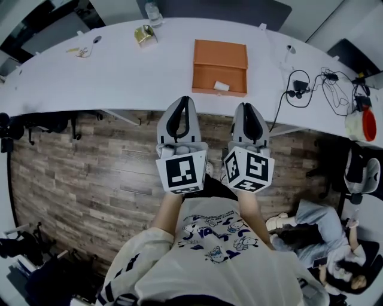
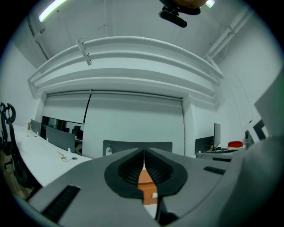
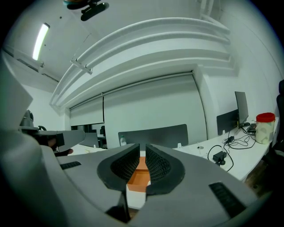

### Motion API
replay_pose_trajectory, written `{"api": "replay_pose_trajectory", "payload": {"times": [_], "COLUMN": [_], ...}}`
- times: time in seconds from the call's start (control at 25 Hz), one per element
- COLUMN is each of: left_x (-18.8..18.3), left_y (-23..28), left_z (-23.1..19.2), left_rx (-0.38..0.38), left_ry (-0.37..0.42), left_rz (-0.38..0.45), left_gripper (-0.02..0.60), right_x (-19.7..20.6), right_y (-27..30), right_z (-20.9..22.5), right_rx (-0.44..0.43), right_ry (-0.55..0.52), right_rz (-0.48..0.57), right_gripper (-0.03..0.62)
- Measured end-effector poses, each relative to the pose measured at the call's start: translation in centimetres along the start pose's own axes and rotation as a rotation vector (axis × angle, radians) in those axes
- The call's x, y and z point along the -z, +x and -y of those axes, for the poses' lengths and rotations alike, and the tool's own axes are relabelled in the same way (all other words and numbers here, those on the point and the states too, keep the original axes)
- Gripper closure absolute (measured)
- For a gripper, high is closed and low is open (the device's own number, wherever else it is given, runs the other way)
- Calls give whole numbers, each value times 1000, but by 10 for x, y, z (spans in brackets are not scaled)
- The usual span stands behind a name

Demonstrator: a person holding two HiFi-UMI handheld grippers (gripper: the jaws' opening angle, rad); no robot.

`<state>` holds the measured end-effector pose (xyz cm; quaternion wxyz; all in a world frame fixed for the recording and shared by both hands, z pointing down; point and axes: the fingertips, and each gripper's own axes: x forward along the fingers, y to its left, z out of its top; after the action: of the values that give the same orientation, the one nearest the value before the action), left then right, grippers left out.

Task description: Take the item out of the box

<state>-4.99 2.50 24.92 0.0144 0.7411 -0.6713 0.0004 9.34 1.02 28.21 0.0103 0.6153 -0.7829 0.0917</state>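
An orange box (image 1: 220,66) lies on the white table (image 1: 119,77), straight ahead of both grippers. A small white item (image 1: 221,86) sits at the box's near side. My left gripper (image 1: 183,101) and right gripper (image 1: 248,109) are side by side over the wooden floor, just short of the table's near edge and apart from the box. Both point level at it. In the left gripper view the left gripper (image 2: 143,153) has its tips together, with the box (image 2: 146,186) behind them. In the right gripper view the right gripper (image 3: 142,153) is shut and empty, and the box (image 3: 138,177) shows beyond it.
Black cables and a charger (image 1: 305,86) lie right of the box, with a red-lidded jar (image 1: 362,122) further right. A gold object (image 1: 145,34), a bottle (image 1: 152,12) and keys (image 1: 84,51) sit at the back left. A person (image 1: 323,239) sits low at the right.
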Motion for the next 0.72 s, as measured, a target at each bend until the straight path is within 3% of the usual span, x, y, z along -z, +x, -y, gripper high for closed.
{"api": "replay_pose_trajectory", "payload": {"times": [0.72], "left_x": [4], "left_y": [57], "left_z": [11], "left_rx": [-38], "left_ry": [24], "left_rz": [-20], "left_gripper": [560], "right_x": [-6], "right_y": [59], "right_z": [34], "right_rx": [-30], "right_ry": [20], "right_rz": [-9], "right_gripper": [536]}}
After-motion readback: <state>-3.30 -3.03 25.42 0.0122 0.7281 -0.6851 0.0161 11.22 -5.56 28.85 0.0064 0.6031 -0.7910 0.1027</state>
